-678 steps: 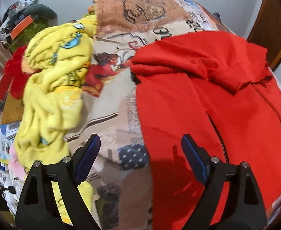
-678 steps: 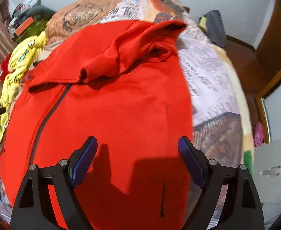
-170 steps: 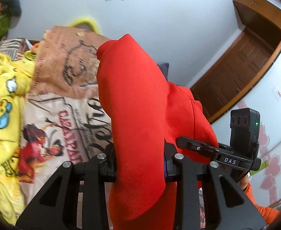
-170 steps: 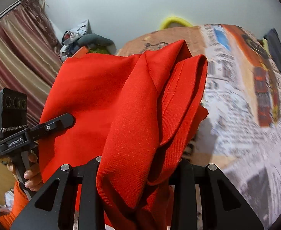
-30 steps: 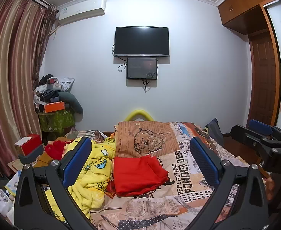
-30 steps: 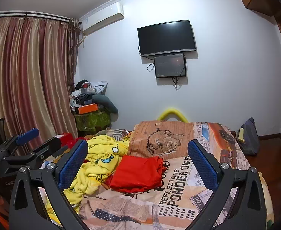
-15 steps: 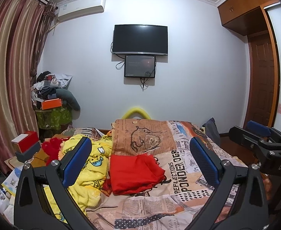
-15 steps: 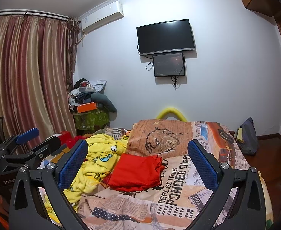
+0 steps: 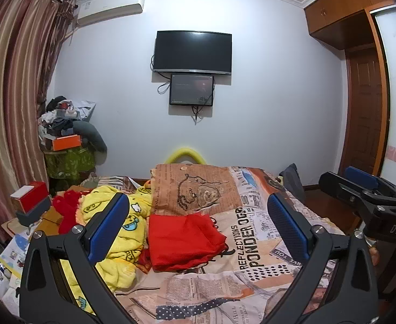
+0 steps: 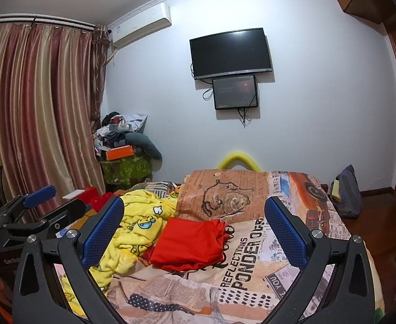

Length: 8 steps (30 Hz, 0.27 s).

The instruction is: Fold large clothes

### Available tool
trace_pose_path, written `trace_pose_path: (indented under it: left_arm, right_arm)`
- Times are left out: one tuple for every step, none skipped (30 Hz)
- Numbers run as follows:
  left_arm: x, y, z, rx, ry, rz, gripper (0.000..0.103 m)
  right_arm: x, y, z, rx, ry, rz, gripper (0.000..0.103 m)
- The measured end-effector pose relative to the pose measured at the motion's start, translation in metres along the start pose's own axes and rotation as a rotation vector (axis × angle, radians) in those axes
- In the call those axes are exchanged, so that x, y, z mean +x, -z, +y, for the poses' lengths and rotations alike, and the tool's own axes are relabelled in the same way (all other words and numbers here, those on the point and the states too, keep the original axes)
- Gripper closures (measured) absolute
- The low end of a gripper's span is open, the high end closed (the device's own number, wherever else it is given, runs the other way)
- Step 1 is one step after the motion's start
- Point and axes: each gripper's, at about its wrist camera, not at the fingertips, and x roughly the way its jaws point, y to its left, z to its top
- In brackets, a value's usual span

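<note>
The red garment (image 9: 183, 240) lies folded in a compact bundle on the newspaper-print bedspread (image 9: 252, 240), next to a yellow cartoon blanket (image 9: 122, 232). It also shows in the right wrist view (image 10: 191, 244). My left gripper (image 9: 198, 229) is open and empty, held back from the bed and well above it. My right gripper (image 10: 194, 232) is open and empty too, held at about the same distance. The right gripper's body (image 9: 365, 202) shows at the right edge of the left wrist view; the left gripper's body (image 10: 33, 213) shows at the left of the right wrist view.
A brown pillow (image 9: 195, 189) lies at the bed's head. Red fluffy cloth (image 9: 67, 210), a red box (image 9: 30, 195) and papers lie left of the bed. A cluttered stand (image 9: 65, 145) fills the corner by the curtains (image 9: 9, 108). A dark bag (image 10: 346, 194) stands on the right floor.
Over the last second both grippers stay open and empty and drift slightly; the bed sits a little lower in view. Earlier, both were shut on the red garment; it now lies folded.
</note>
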Motion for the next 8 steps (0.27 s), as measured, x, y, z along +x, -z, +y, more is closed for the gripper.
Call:
trace_pose_path:
  left_arm:
    - [0.0002,0.0,-0.0004,-0.003,0.0,0.0,0.0]
    - [0.0006,0.0002,-0.0006,-0.004,0.003,0.002,0.0]
    - [0.001,0.0004,-0.0005,-0.006,0.006,0.004,0.0]
    - [0.0012,0.0007,-0.0005,-0.009,0.006,0.006,0.0]
    - [0.0014,0.0009,0.0,-0.011,0.008,0.007,0.0]
    - [0.0012,0.0014,0.0001,-0.012,0.009,0.007,0.0]
    - [0.0013,0.0019,0.0003,-0.012,0.01,0.008,0.0]
    - [0.0014,0.0022,0.0004,-0.011,0.01,0.009,0.0]
  right_arm:
    - [-0.0001,0.0003,0.0001,0.001,0.002,0.001,0.0]
    - [0.0001,0.0001,-0.0002,0.002,0.003,0.002,0.0]
    - [0.0006,0.0004,-0.0004,0.002,0.003,0.003,0.0]
    - [0.0009,0.0003,-0.0009,0.003,0.003,0.005,0.0]
    - [0.0011,0.0003,-0.0014,0.005,0.004,0.005,0.0]
    - [0.0016,0.0003,-0.0022,0.005,0.005,0.006,0.0]
    - [0.0019,0.0,-0.0025,0.006,0.005,0.007,0.0]
    - [0.0025,0.0003,-0.0019,0.006,0.006,0.008,0.0]
